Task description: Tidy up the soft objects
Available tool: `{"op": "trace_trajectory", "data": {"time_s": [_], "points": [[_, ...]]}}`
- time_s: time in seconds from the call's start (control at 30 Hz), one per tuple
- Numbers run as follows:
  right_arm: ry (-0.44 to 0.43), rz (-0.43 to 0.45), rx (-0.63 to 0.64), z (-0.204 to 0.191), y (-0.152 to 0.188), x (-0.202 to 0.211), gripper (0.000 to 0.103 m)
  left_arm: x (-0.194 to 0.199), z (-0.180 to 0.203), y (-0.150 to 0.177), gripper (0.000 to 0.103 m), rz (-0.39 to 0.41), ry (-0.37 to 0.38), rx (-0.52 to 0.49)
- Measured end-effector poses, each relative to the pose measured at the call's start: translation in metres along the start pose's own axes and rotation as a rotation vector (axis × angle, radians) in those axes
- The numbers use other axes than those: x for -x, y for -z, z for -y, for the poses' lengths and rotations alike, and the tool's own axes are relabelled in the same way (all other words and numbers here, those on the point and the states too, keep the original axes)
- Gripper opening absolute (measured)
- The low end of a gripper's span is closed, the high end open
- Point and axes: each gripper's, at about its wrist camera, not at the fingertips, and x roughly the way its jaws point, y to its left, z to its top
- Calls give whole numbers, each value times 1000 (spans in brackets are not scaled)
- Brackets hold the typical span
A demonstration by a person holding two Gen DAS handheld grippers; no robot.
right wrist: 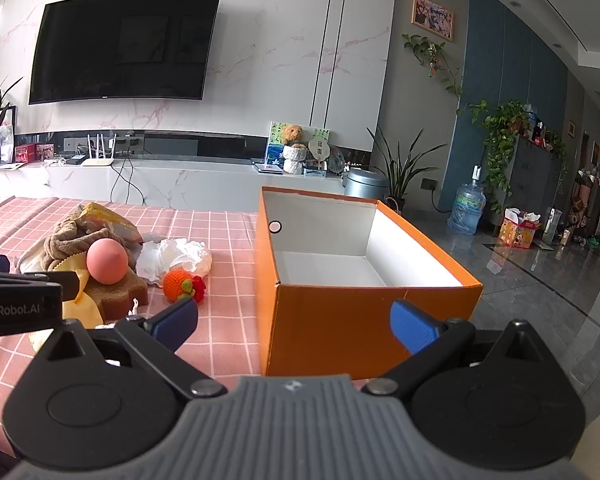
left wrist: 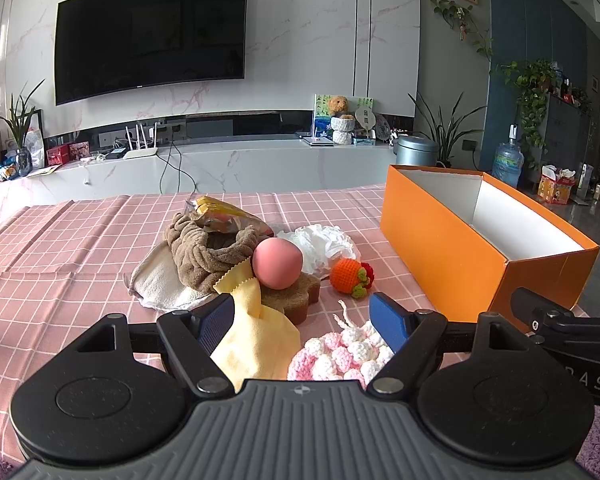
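Note:
A pile of soft things lies on the pink checked tablecloth [left wrist: 60, 248]: a brown towel [left wrist: 204, 256], a white cloth [left wrist: 160, 284], a pink ball [left wrist: 277, 263] on a brown sponge [left wrist: 296, 296], a white mesh puff [left wrist: 324, 246], an orange crochet fruit [left wrist: 346, 276], a yellow cloth [left wrist: 256, 340] and a pink-white crochet piece [left wrist: 340, 356]. My left gripper [left wrist: 304, 326] is open, its fingers either side of the yellow cloth and crochet piece. An empty orange box [right wrist: 340, 320] stands at the right. My right gripper [right wrist: 296, 324] is open and empty before the box's near wall.
A yellow snack packet [left wrist: 220, 216] lies on the brown towel. Beyond the table stand a white TV bench [left wrist: 220, 164] and a wall TV [left wrist: 152, 36]. The tiled floor [right wrist: 540, 280] lies right of the table edge, with a water bottle [right wrist: 466, 210] and plants.

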Motion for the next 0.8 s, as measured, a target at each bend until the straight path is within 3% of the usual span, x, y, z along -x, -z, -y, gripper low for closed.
{"op": "trace_trajectory", "data": {"time_s": [0.8], "points": [[2, -4, 2, 1, 1, 0, 101, 0, 6, 8, 90, -10, 7, 6]]}}
